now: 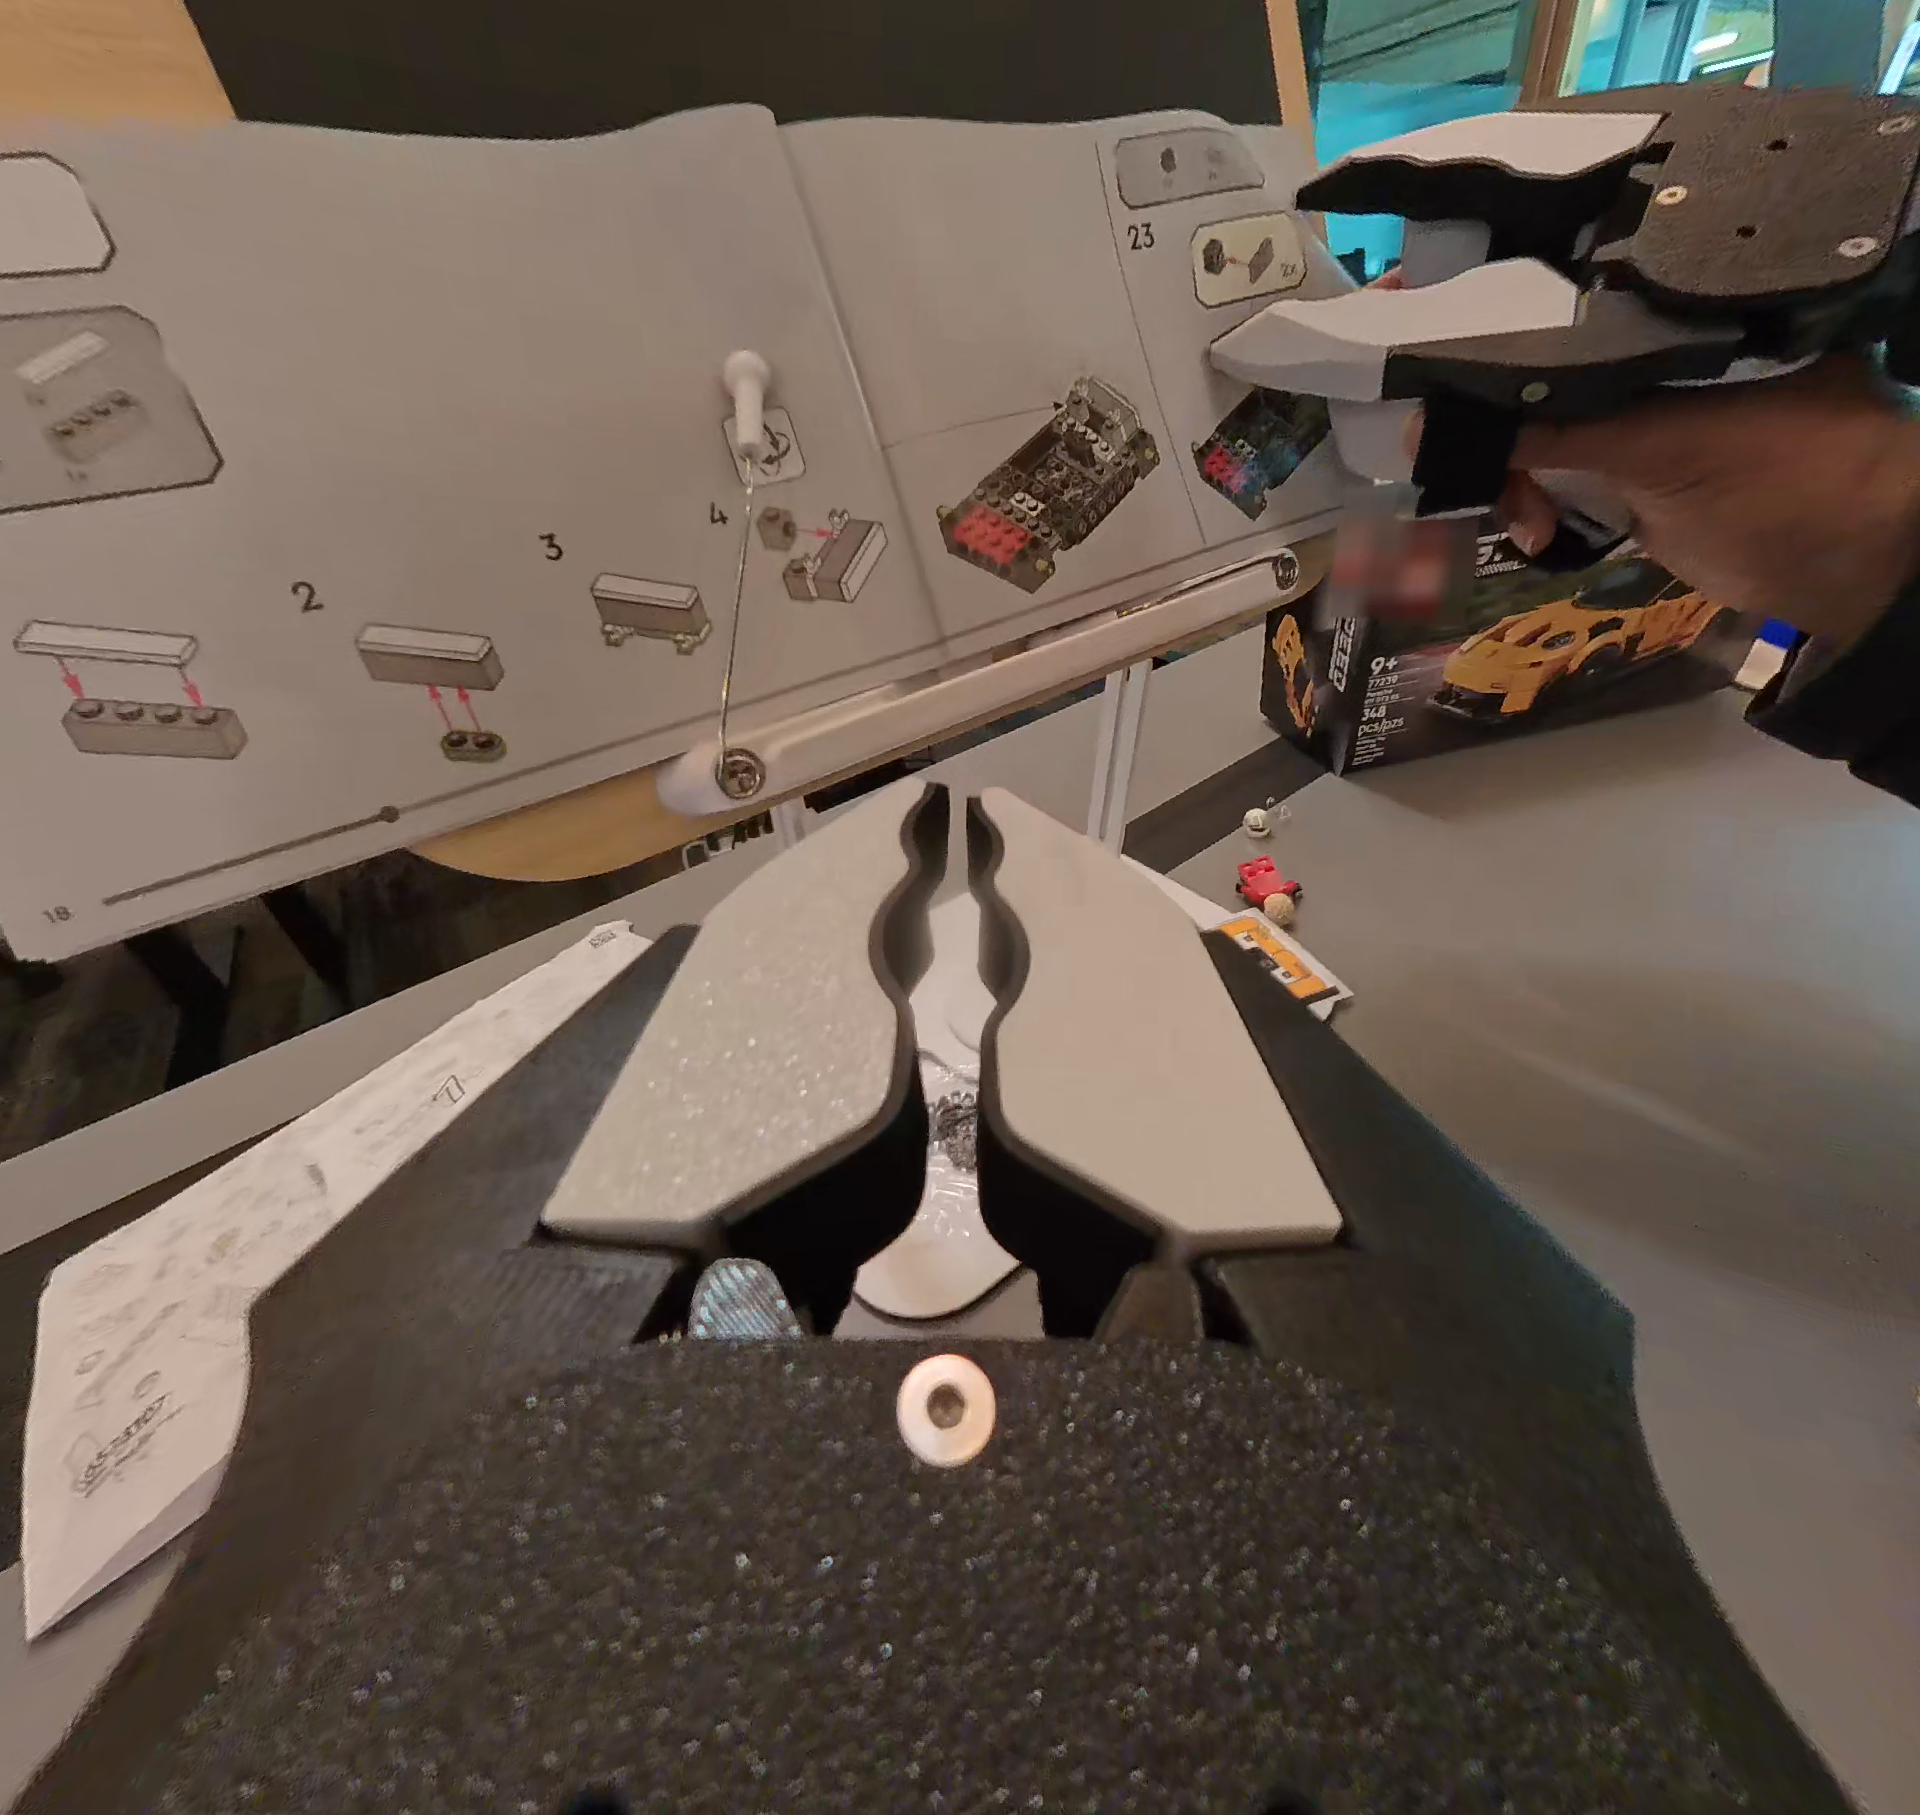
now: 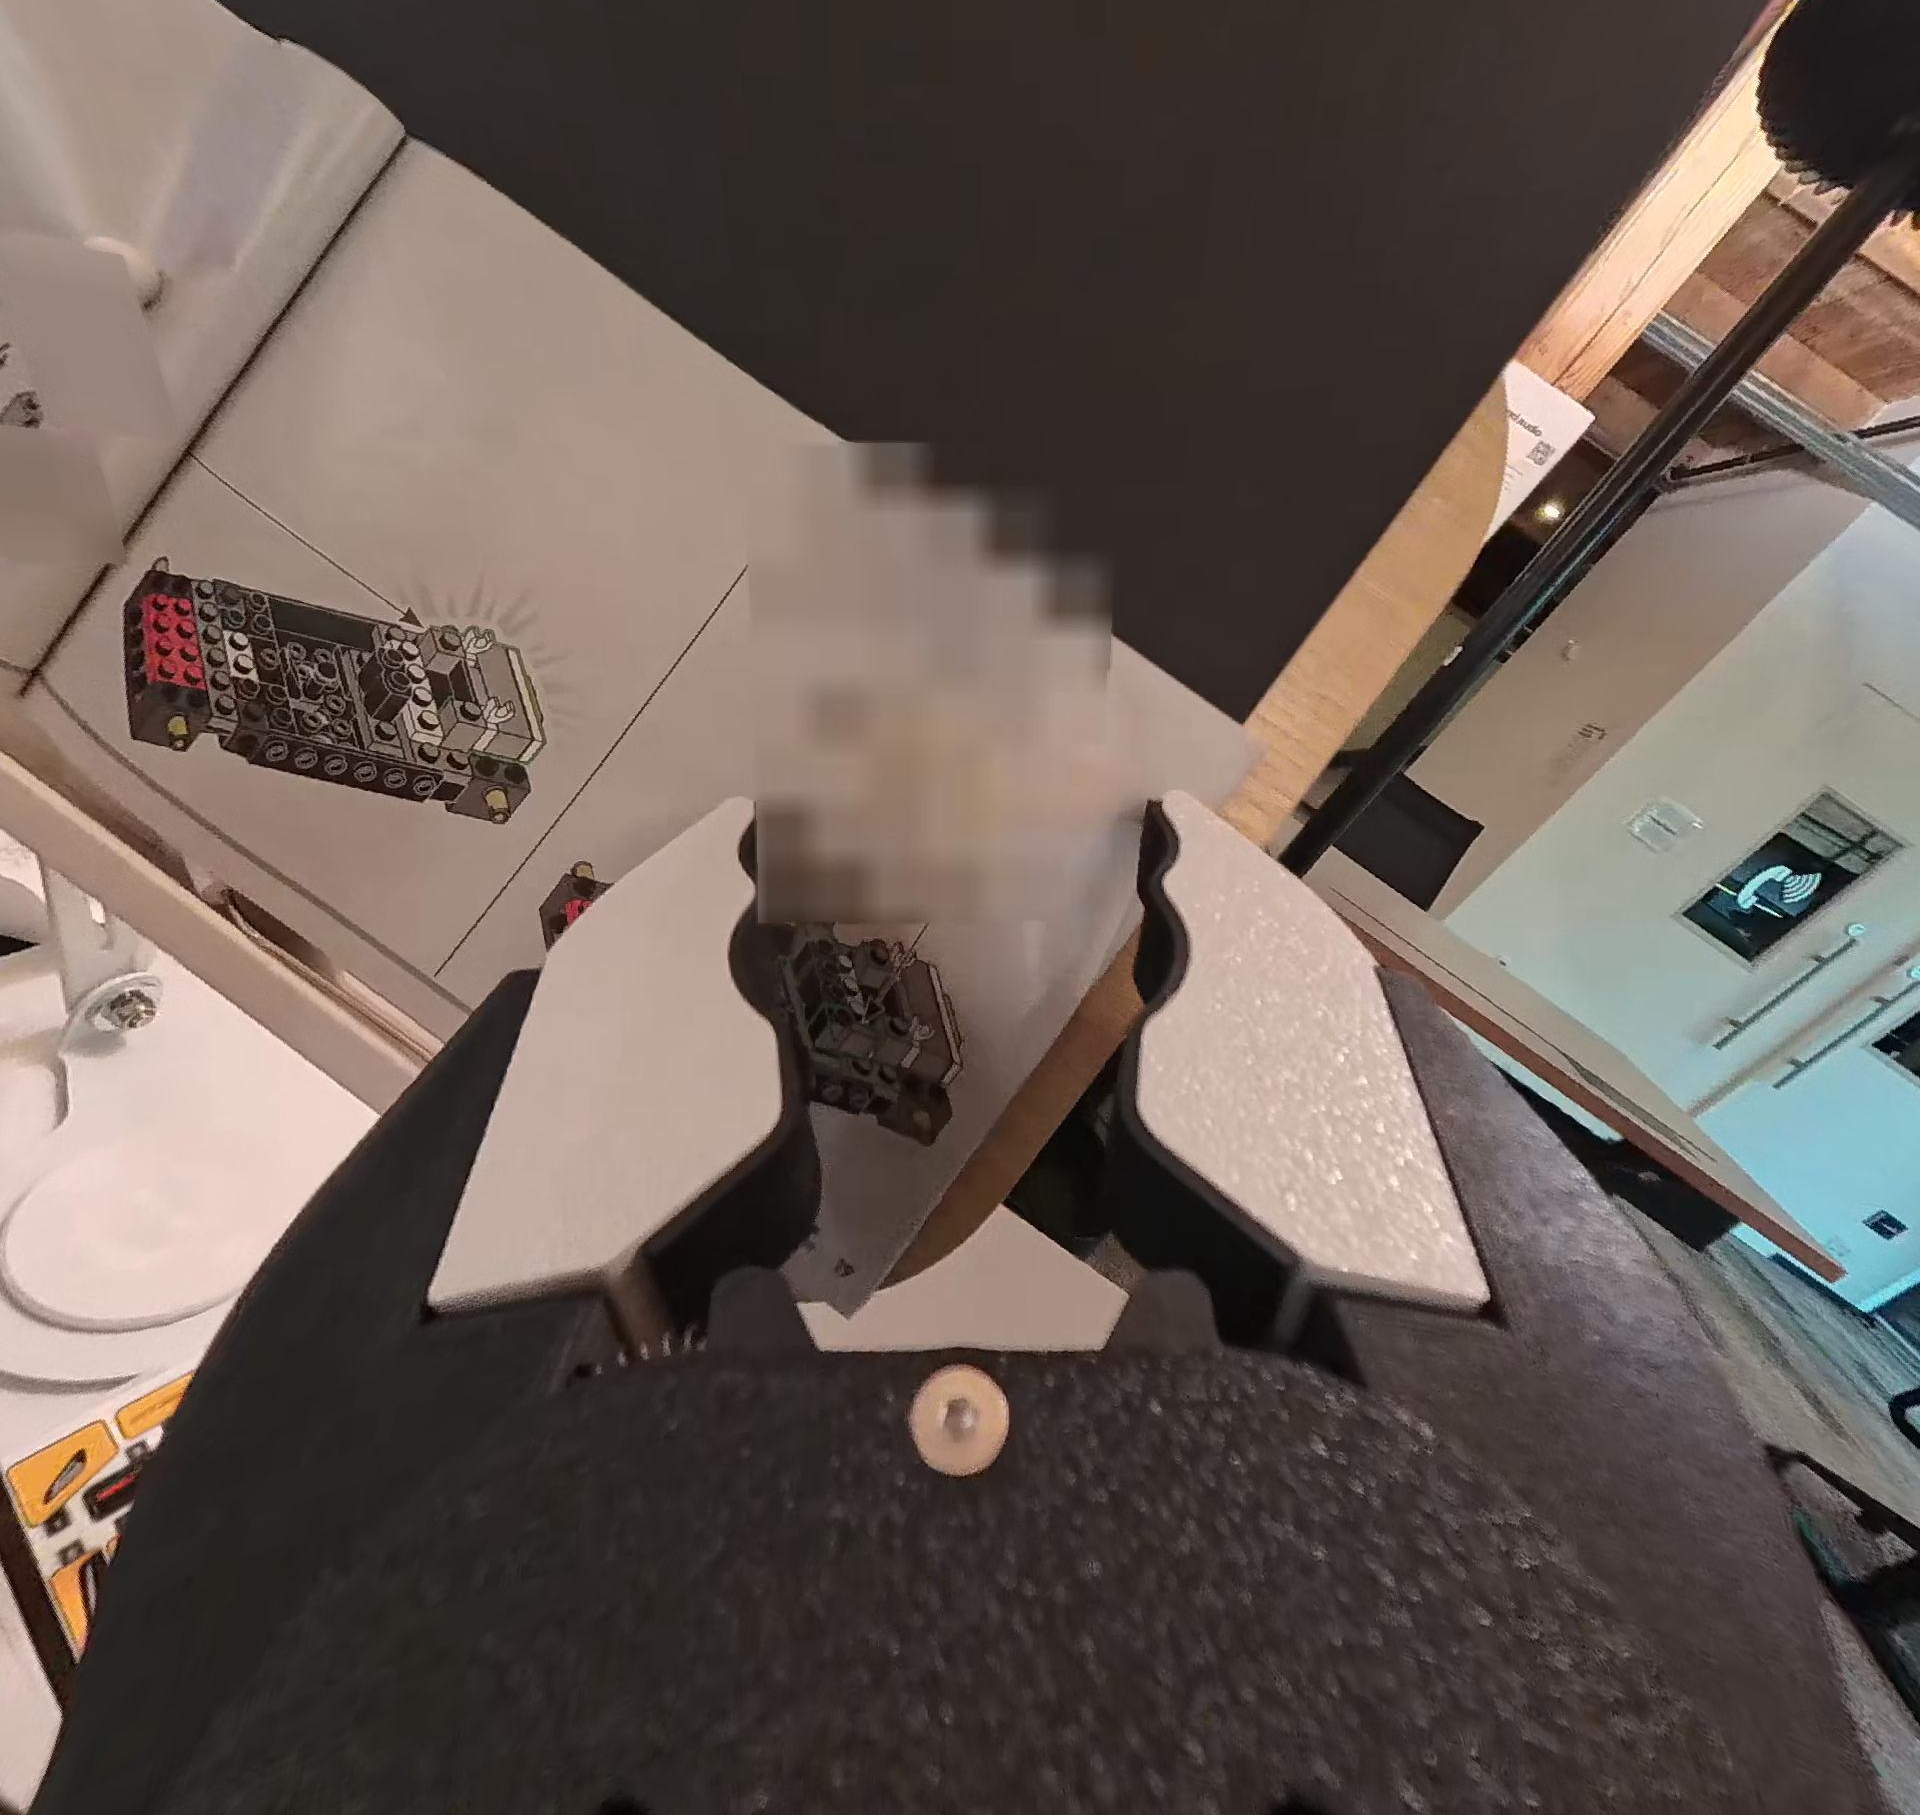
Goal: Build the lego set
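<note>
Printing covers the open instruction booklet (image 1: 623,394) and car-picture box (image 1: 1496,664).

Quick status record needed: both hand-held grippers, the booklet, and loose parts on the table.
left hand-held gripper: nearly shut, empty, low over the table
right hand-held gripper: open, around the booklet's right page edge
booklet: open on a stand
loose parts: small red piece beside a sticker sheet
box: behind, on the table
</note>
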Demonstrator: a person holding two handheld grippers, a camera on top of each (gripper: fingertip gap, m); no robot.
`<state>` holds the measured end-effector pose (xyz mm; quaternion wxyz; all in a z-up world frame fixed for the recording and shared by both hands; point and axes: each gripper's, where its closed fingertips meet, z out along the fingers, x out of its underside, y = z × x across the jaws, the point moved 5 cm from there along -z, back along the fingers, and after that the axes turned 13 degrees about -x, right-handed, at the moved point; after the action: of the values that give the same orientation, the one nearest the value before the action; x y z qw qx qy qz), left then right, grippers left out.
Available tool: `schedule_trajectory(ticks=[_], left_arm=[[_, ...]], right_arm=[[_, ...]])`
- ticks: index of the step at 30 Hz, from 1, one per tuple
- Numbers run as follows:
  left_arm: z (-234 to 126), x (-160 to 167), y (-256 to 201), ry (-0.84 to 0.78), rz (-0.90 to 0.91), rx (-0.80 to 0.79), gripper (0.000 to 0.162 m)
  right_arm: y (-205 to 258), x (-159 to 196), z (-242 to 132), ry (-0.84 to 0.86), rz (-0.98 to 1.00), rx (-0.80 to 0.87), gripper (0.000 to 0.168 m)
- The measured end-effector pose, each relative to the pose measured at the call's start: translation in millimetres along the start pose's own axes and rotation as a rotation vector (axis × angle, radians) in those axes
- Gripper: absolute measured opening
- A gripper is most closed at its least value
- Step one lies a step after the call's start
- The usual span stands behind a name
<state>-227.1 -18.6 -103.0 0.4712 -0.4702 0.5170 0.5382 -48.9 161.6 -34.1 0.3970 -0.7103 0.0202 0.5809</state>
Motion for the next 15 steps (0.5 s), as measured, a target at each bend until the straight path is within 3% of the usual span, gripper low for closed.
schedule_trajectory(ticks=[8,15], left_arm=[[3,12,-5,0.024,0.014,0.014,0.003],[4,20,-11,0.045,0.021,0.040,0.003]], right_arm=[[5,3,-3,-0.024,-0.005,-0.022,0.063],[15,4,-12,-0.049,-0.143,-0.046,0.063]])
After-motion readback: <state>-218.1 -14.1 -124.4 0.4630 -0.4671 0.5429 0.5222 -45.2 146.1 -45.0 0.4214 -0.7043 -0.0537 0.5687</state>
